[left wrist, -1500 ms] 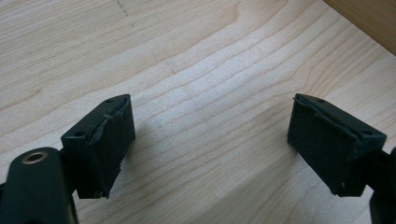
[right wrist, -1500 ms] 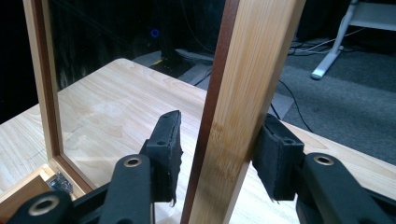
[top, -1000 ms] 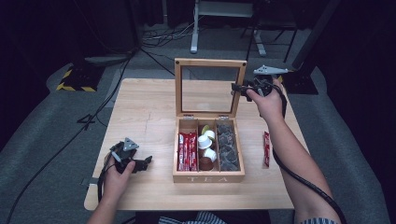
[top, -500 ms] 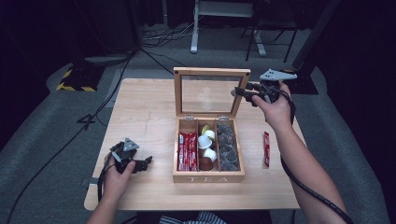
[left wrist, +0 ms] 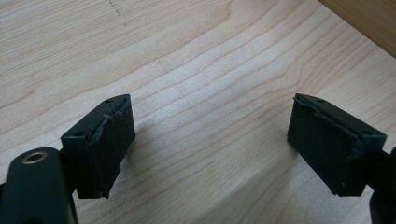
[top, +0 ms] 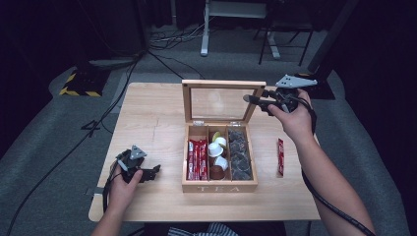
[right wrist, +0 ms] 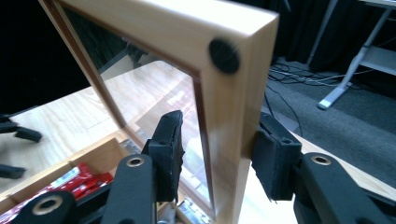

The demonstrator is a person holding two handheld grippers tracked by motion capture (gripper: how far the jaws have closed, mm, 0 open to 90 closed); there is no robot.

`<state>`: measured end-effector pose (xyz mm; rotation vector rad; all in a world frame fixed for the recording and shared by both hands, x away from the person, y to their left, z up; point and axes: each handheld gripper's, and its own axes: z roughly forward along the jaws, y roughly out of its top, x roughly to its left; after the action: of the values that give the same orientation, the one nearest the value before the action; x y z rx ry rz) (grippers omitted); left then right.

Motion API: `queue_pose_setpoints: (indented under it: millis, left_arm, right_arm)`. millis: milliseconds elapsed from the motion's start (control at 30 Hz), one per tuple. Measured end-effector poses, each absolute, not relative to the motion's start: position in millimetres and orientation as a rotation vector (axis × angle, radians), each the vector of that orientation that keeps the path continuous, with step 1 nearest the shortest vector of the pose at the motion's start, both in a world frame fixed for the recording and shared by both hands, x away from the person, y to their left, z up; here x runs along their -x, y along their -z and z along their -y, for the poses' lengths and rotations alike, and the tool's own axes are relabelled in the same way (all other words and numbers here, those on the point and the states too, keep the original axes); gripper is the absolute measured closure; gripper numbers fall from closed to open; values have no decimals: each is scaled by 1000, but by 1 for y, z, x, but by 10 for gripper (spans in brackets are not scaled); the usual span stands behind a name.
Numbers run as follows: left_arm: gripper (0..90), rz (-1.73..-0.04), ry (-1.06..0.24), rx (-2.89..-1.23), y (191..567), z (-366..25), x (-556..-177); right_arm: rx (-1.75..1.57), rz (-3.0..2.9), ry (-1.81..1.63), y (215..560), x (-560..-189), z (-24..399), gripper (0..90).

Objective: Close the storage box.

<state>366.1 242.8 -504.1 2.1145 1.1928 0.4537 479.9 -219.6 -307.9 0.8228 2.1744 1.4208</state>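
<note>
Lid of tea box swung fully upright, right tongs gripping its right edge, left tongs released on table; letting go left.

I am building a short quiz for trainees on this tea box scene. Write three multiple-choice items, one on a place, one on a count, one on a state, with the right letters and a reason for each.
1. Where does the loose red packet lie?
A. on the table, right of the box
B. inside the lid
C. under the left tongs

2. How many compartments does the box have?
A. two
B. three
C. five

3. How does the lid stand?
A. shut flat
B. lifted off and laid on the table
C. raised upright, its side rail between the right tongs

Key:
1 A, the red packet lies on the table, apart from the tea box.
2 B, two dividers part red packets, capsules and dark pods.
3 C, the glass lid stands up from its hinges, and the right tongs straddle its frame; the left tongs stand open over bare wood.
</note>
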Motion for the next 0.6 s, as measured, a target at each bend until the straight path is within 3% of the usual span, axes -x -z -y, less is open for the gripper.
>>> queue_pose_setpoints:
  millis: [600]
  left_arm:
    - [153,-1190,-454,-2116,504,-242,-366]
  right_arm:
    - [-804,-2261,-1320,302,-436,220,557]
